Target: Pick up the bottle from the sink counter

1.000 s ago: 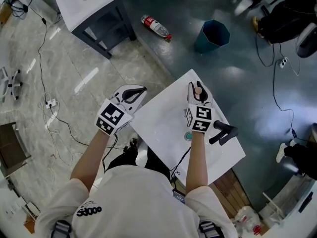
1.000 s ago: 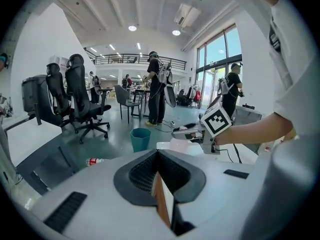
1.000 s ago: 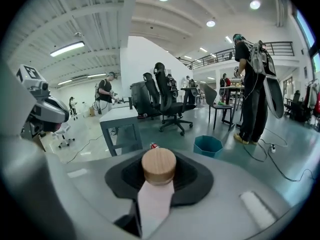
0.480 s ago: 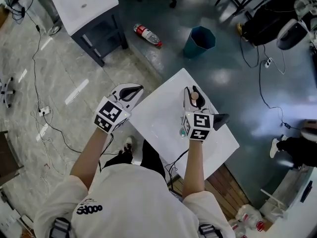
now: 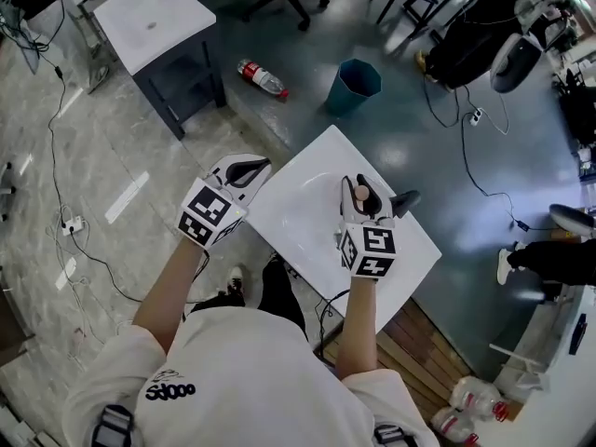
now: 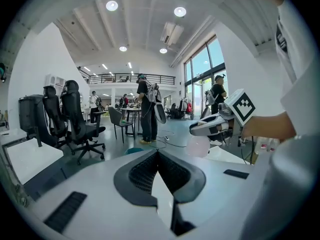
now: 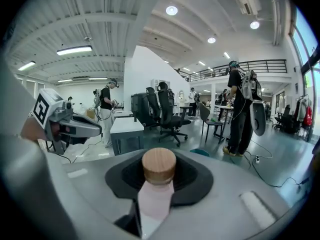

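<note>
A pale pink bottle (image 7: 155,201) with a round wooden cap (image 5: 359,193) sits between the jaws of my right gripper (image 5: 363,186), which is shut on its body. In the head view that gripper hangs over the white sink counter (image 5: 298,217), just in front of the black faucet (image 5: 403,200). My left gripper (image 5: 244,169) hovers off the counter's left corner, its dark pads (image 6: 142,171) meeting at the tip with nothing between them. From the left gripper view the right gripper (image 6: 210,127) and the bottle (image 6: 199,145) appear to the right.
A blue bin (image 5: 358,80) and a plastic bottle (image 5: 262,77) lie on the floor beyond the counter. A second white sink stand (image 5: 154,21) stands at the far left. Cables trail over the floor at left. Office chairs and standing people are farther off.
The right gripper with the bottle has come up over the basin and now hides the drain. The left gripper has stayed by the counter's left corner.
</note>
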The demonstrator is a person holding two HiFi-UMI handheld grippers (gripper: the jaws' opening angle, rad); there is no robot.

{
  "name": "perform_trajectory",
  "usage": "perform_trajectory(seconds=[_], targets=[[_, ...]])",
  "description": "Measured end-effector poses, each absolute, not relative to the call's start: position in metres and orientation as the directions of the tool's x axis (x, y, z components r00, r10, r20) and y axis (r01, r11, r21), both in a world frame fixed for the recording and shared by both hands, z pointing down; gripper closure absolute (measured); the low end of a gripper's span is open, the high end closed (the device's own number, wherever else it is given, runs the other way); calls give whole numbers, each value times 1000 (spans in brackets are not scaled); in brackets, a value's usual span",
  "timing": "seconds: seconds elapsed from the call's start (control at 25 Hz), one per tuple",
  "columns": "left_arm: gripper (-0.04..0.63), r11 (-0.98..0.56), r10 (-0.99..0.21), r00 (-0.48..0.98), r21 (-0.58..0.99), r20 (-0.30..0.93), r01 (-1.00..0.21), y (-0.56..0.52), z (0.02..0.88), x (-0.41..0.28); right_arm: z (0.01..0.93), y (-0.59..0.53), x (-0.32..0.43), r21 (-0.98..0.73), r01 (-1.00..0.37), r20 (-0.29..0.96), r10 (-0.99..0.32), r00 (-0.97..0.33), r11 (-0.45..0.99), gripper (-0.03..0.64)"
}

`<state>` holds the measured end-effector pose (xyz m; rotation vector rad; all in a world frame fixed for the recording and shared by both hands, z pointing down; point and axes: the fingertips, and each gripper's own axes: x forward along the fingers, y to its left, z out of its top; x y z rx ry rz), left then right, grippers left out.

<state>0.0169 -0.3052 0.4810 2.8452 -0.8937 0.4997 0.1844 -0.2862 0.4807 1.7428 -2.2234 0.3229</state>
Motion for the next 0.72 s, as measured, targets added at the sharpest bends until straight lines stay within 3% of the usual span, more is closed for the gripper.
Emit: perform_trajectory(seconds=[0.72], targets=[[589, -890, -455, 859, -85, 233, -448, -233, 426, 18, 413, -177, 158, 43, -987, 298, -945, -134, 153, 502]])
